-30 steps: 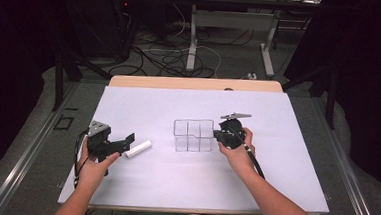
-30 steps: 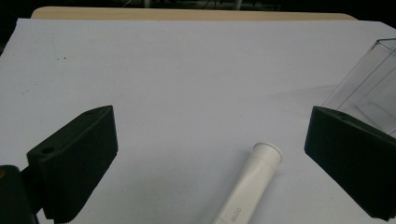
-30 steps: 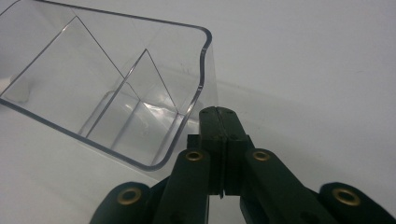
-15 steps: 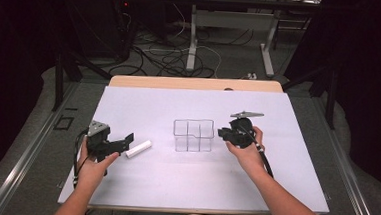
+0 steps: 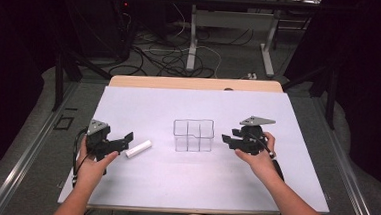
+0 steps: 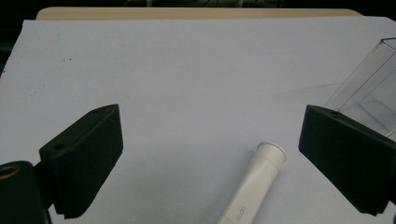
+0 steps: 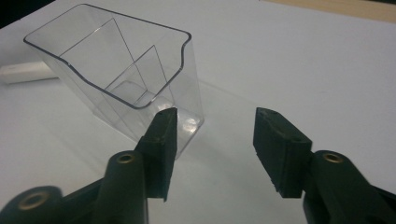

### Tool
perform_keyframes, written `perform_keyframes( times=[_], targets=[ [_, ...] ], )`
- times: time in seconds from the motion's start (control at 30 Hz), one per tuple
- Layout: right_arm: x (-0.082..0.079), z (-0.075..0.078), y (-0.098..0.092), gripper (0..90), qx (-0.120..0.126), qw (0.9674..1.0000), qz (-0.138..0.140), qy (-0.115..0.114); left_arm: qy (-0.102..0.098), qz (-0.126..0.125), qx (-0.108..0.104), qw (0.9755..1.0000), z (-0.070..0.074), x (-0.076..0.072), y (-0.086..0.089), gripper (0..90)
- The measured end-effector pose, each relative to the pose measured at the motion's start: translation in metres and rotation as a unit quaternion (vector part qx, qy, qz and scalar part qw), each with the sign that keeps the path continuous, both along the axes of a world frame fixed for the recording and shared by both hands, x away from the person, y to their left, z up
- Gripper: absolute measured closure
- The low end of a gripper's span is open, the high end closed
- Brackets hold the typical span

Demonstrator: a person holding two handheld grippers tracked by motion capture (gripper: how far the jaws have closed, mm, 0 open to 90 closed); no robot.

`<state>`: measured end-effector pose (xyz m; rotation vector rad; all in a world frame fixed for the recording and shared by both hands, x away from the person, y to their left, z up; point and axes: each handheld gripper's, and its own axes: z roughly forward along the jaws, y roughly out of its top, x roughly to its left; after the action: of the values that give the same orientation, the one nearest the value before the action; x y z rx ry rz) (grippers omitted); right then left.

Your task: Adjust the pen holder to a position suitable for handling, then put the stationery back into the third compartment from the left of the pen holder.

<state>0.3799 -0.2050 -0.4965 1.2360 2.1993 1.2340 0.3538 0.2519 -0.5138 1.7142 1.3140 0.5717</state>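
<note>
Left hand-held gripper poised over the tube, pick-up not yet made.

The small white plastic tube (image 6: 254, 186) lies flat on the white-covered bench (image 5: 153, 105), between the wide-spread, empty jaws of the left hand-held gripper (image 5: 121, 141). The right hand-held gripper (image 7: 212, 140) hangs just beside the clear divided plastic container (image 5: 193, 135), jaws apart, holding nothing. The likely next move is lowering the left jaws around the tube's body and closing on it; the container seems the probable destination.

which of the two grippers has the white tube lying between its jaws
The left gripper: the white tube lies on the table between its open jaws, untouched. The right gripper is open beside the clear box, nothing between its jaws.
</note>
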Motion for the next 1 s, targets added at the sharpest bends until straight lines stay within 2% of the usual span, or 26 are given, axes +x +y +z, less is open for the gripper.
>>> perform_keyframes(
  times=[0.17,0.3,0.37,0.47,0.57,0.67,0.73,0.8,0.87,1.0],
  targets=[
    [-0.002,-0.005,-0.016,39.5,-0.005,0.9998,-0.008,-0.018,0.003,0.000,0.001,1.0000,0.001,0.001,0.000,6.5],
    [-0.007,-0.007,-0.028,34.7,0.006,0.9997,-0.013,-0.022,0.009,-0.004,-0.001,0.9999,0.001,0.004,-0.002,6.5],
    [-0.010,-0.010,-0.033,32.4,0.010,0.9997,-0.019,-0.013,0.015,-0.007,0.000,0.9999,0.001,0.004,-0.002,6.4],
    [-0.012,-0.013,-0.038,24.4,0.026,0.9993,-0.021,-0.015,0.017,-0.012,0.001,0.9998,0.001,0.005,-0.002,5.7],
    [-0.011,-0.014,-0.043,14.4,0.018,0.9990,-0.037,-0.017,0.017,-0.013,0.000,0.9998,0.000,0.005,-0.003,5.5],
    [-0.010,-0.014,-0.048,12.3,0.014,0.9980,-0.058,-0.020,0.016,-0.021,0.010,0.9996,0.003,0.005,-0.003,5.4],
    [-0.010,-0.014,-0.051,5.8,0.012,0.9972,-0.070,-0.023,0.012,-0.024,0.014,0.9995,0.005,0.005,-0.003,5.4],
    [-0.010,-0.014,-0.052,0.4,0.021,0.9965,-0.079,-0.021,0.010,-0.028,0.014,0.9995,0.008,0.005,-0.004,5.4],
    [-0.010,-0.014,-0.054,0.0,0.023,0.9957,-0.088,-0.019,0.012,-0.030,0.010,0.9994,0.009,0.005,-0.005,5.5],
    [-0.009,-0.015,-0.057,0.0,0.019,0.9952,-0.094,-0.019,0.020,-0.041,0.024,0.9986,0.013,0.009,-0.010,6.1]
  ],
)
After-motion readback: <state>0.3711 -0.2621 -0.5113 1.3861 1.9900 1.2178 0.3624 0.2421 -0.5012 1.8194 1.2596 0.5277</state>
